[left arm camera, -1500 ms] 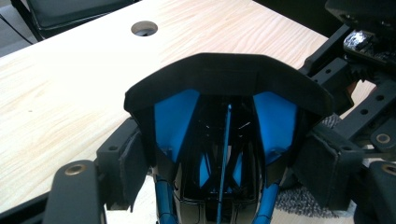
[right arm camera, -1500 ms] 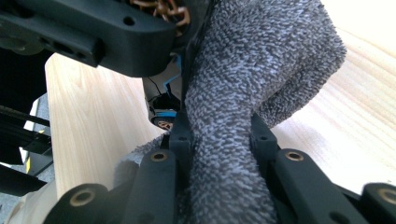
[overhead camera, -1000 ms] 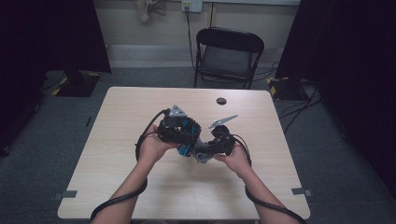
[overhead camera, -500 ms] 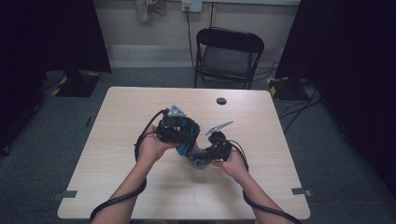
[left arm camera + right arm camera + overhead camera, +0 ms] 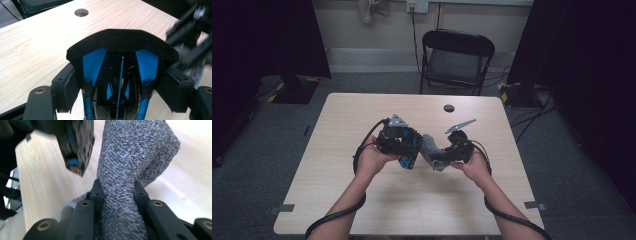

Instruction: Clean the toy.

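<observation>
You're gripping a black-and-blue shoe (image 5: 120,72) with your left gripper (image 5: 120,100): the fingers (image 5: 66,90) are pressing on both sides of it, clenched on the hard glossy shell, so the shoe is sitting right between them. Looking down its open top, you're seeing blue lining panels and a thin blue strap running down the middle.

Your right gripper (image 5: 117,195) is pinching a grey sock (image 5: 130,152), fuzzy and speckled like terry knit, bunched thick between the fingers (image 5: 96,191) and flopping out past their tips.

The right gripper view is giving you the sock's weave up close, with the shoe just beyond it as a blur. The high view is showing both hands over the middle of the pale wood-grain bench (image 5: 362,210), shoe (image 5: 408,150) and sock (image 5: 432,150) touching between the two grippers, plus a small round hole (image 5: 449,108) farther out on the bench.
</observation>
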`<state>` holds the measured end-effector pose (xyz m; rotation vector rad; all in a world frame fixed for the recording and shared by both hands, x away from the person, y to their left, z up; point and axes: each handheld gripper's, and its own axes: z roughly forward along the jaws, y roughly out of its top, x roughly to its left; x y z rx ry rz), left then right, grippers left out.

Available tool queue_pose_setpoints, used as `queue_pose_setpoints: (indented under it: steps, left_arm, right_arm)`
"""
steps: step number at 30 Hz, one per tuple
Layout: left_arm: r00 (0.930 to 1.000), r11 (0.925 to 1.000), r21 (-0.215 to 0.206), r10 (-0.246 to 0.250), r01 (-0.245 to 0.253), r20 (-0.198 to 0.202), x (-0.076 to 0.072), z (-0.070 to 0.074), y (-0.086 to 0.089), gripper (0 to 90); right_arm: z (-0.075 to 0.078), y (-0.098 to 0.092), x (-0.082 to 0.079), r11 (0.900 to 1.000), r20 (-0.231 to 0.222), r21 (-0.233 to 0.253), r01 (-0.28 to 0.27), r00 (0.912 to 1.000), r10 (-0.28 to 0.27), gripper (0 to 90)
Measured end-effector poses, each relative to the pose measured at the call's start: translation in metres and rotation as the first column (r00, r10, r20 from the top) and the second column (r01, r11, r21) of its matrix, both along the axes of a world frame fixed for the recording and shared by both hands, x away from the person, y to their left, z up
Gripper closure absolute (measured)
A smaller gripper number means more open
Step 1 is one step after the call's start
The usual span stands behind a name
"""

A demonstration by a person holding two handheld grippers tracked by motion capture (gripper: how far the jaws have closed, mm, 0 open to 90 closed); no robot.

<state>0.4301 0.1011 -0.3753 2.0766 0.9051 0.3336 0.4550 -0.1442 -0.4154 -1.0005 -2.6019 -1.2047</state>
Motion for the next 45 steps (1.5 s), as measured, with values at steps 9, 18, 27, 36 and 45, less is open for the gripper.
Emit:
queue_pose_setpoints:
  steps: [9,18,27,36,45]
  left_arm:
    - [0.9999,0.9999,0.010,-0.009,0.009,-0.009,-0.002,-0.005,-0.002,25.4]
    - [0.9996,0.9996,0.010,-0.026,0.026,-0.015,-0.001,-0.007,-0.007,25.4]
    - [0.9993,0.9994,0.012,-0.032,0.032,-0.021,0.000,-0.006,-0.010,25.4]
    - [0.9994,0.9992,0.026,-0.031,0.031,-0.013,0.002,-0.006,-0.011,25.4]
    - [0.9994,0.9992,0.026,-0.030,0.031,-0.016,0.002,-0.004,-0.010,25.4]
  right_arm:
    - [0.035,-0.012,0.014,0.998,0.055,0.039,0.044,0.9974,-0.046,70.4]
    - [0.047,0.002,0.014,1.000,0.072,0.026,-0.010,0.9974,0.008,70.4]
    - [0.038,0.006,0.014,0.999,0.048,0.042,-0.025,0.9986,0.023,70.5]
    - [0.034,0.007,0.012,0.998,0.036,0.051,-0.023,0.9991,0.021,70.5]
    - [0.027,0.008,0.010,0.998,0.024,0.055,-0.028,0.9993,0.026,70.5]
